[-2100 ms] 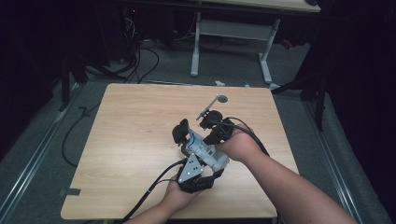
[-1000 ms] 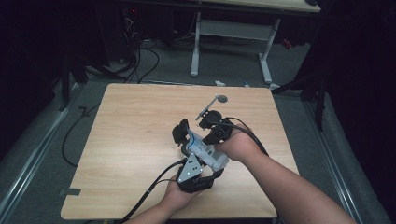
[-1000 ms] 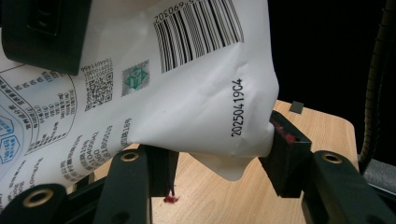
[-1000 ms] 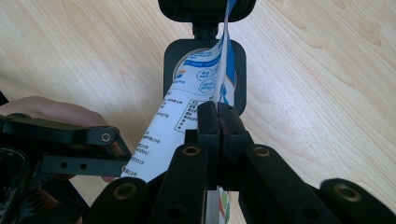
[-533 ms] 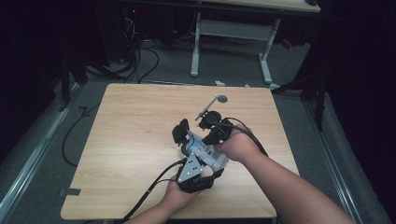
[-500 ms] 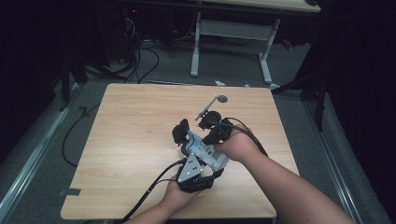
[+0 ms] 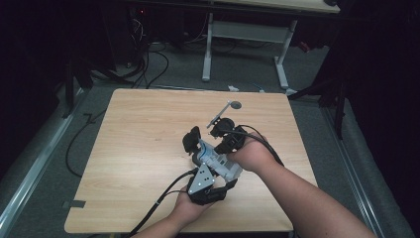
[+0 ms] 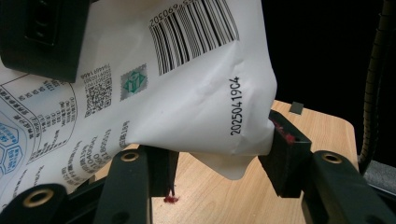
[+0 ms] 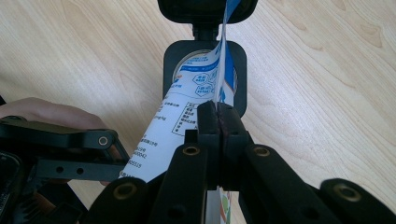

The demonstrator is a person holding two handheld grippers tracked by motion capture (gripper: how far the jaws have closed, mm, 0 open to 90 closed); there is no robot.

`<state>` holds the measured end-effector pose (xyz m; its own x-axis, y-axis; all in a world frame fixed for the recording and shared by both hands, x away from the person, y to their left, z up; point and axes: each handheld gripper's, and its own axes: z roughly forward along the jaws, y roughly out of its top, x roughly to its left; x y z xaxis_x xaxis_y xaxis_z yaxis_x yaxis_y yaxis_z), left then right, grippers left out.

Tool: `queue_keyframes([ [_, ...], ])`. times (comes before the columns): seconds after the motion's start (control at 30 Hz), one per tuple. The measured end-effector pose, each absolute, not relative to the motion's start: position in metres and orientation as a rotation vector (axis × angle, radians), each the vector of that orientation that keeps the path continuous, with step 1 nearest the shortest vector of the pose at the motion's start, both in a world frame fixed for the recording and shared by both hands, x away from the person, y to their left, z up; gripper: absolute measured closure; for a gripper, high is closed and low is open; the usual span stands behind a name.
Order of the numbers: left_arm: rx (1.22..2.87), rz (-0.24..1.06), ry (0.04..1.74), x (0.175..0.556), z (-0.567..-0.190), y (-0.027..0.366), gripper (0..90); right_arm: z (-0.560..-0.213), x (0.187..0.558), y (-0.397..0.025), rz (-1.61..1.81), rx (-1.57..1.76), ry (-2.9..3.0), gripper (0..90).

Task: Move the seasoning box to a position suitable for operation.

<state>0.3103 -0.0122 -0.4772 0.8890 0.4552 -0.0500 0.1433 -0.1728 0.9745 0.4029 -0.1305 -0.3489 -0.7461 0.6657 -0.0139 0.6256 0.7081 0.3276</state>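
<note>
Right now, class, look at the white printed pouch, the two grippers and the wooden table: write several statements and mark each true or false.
1. The right gripper is shut on the white printed pouch. True.
2. The pouch lies flat on the light wooden table. False: it is held up between the grippers.
3. The left gripper has the pouch between its jaws. True.
4. The pouch is plain, without print. False: it bears a barcode and a date code.

A wooden table [image 7: 138,148] bears a small metal spoon [image 7: 225,111]; cables [image 7: 148,54] lie on the floor behind.
</note>
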Motion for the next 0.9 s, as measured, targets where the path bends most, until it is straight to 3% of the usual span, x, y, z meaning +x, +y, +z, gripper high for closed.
queue_keyframes([
  [0.9,1.743,0.296,0.453,0.3089,-0.4784,-0.0124,51.8,-0.3489,0.4023,-0.1312,0.460,1.055,2.783,89.7],
])
